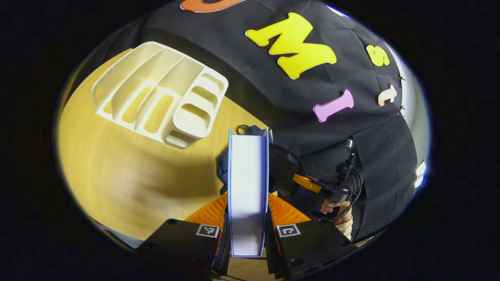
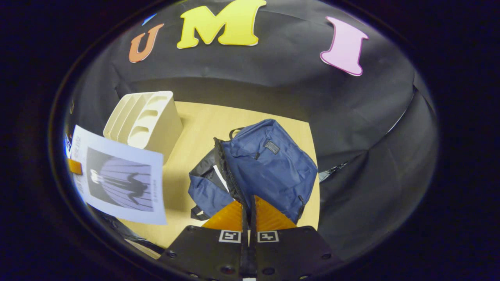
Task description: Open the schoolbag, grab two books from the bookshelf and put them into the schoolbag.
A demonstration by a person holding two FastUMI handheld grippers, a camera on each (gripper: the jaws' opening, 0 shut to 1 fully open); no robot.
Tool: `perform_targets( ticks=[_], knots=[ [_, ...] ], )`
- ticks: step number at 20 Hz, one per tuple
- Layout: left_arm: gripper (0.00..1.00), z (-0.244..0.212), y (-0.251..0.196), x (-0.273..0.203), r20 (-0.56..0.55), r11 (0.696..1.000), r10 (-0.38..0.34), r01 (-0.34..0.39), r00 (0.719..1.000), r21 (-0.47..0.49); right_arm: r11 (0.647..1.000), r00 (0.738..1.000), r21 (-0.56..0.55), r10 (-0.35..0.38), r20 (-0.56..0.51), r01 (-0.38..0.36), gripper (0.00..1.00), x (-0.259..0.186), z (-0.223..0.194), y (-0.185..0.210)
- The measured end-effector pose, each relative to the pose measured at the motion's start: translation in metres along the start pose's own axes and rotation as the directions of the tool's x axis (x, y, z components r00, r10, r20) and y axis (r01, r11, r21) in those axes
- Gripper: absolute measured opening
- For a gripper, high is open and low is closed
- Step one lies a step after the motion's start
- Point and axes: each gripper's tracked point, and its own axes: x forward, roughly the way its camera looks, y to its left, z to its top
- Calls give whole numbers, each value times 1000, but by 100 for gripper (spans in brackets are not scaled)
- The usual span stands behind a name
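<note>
Schoolbag point(image 2: 265, 168) sits on the wooden table point(image 2: 195, 128), dark blue, with its zipper run open and the mouth gaping on the side that faces the bookshelf point(image 2: 146, 119). In the right gripper view the right gripper point(image 2: 249, 212) has its two fingers drawn together with hardly a gap, low against the bag's opened edge; whether they pinch the fabric or the zipper there cannot be told. In the left gripper view the left gripper point(image 1: 248, 226) is clamped on a book point(image 1: 248, 187), both fingers pressing its covers, the white page edge standing upright between them. The same book appears at the left of the right gripper view, cover outward, held in the air well apart from the bag. The cream bookshelf stands on the table beside the bag and its slots look bare. A white strip inside the bag's mouth may be another book, but that is too small to confirm.

Judging by this, opening is done and a book is off the shelf. Left to do: carry this book over the mouth and lower it in.
</note>
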Motion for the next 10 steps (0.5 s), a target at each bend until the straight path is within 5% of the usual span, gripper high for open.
perform_targets(
  ticks=[10],
  knots=[
    [43,-23,-17,124,66,971,-135,145,989,-189,992,999,-119,40,-20,-42,1,2,9,-2]
  ],
)
